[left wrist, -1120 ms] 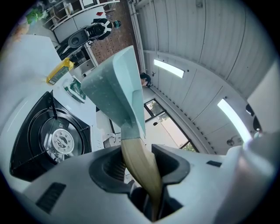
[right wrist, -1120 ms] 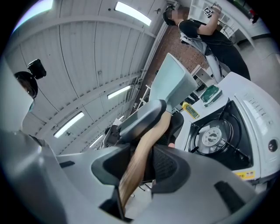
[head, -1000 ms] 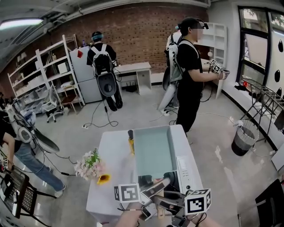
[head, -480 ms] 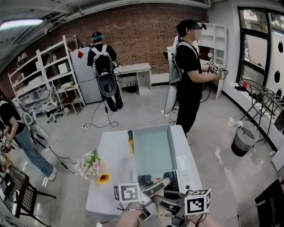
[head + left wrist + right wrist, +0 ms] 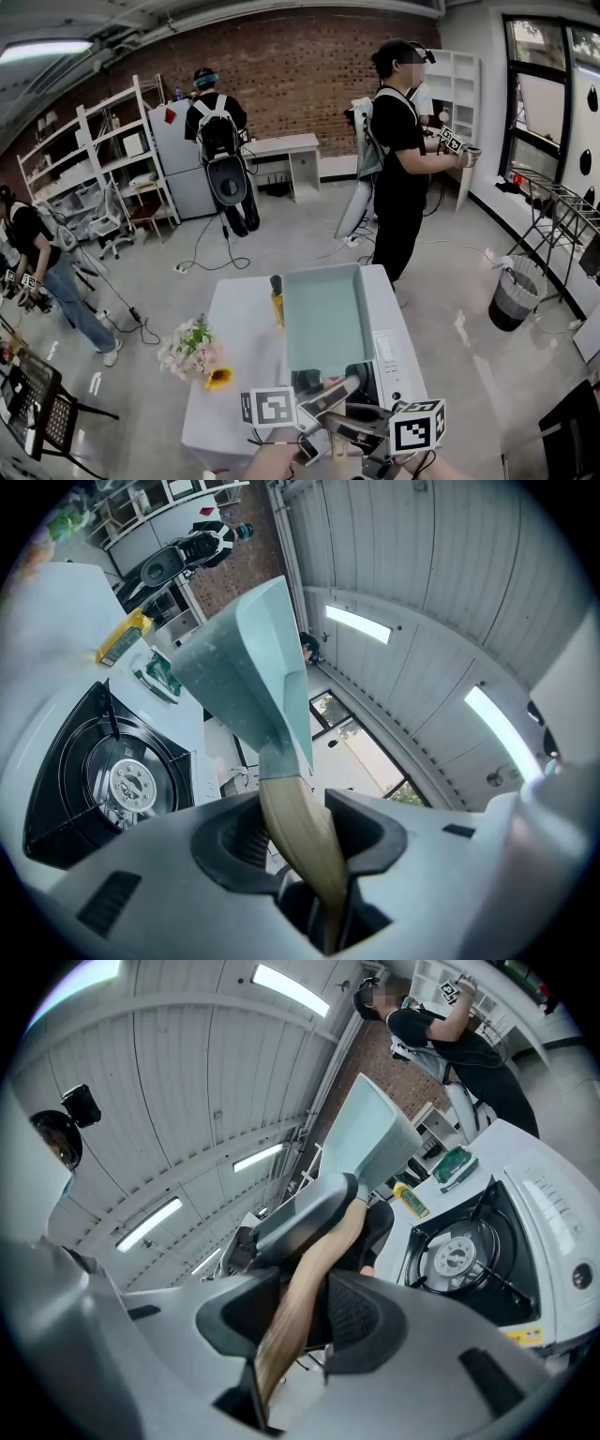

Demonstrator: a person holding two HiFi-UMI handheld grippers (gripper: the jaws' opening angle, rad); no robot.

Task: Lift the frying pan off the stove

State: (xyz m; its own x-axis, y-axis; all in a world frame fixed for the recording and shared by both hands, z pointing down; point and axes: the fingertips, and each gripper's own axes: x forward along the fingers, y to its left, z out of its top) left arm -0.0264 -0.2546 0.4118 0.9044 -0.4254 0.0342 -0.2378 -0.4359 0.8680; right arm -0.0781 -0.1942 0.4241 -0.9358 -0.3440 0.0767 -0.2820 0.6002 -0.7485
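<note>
Left tool [image 5: 298, 832] and right tool [image 5: 302, 1321] point level, side by side, each with jaws clamped on the frying pan handle [image 5: 317, 1265].

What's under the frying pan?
The gas stove burner, bare, shows beneath the lifted frying pan in both gripper views. In the head view the pan covers much of the stove; only its white right side and near edge show.

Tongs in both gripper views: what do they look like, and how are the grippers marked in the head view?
Left tongs and right tongs: grey moulded shells with dark ribbed pads. Left cube and right cube: white, with black square markers.
</note>
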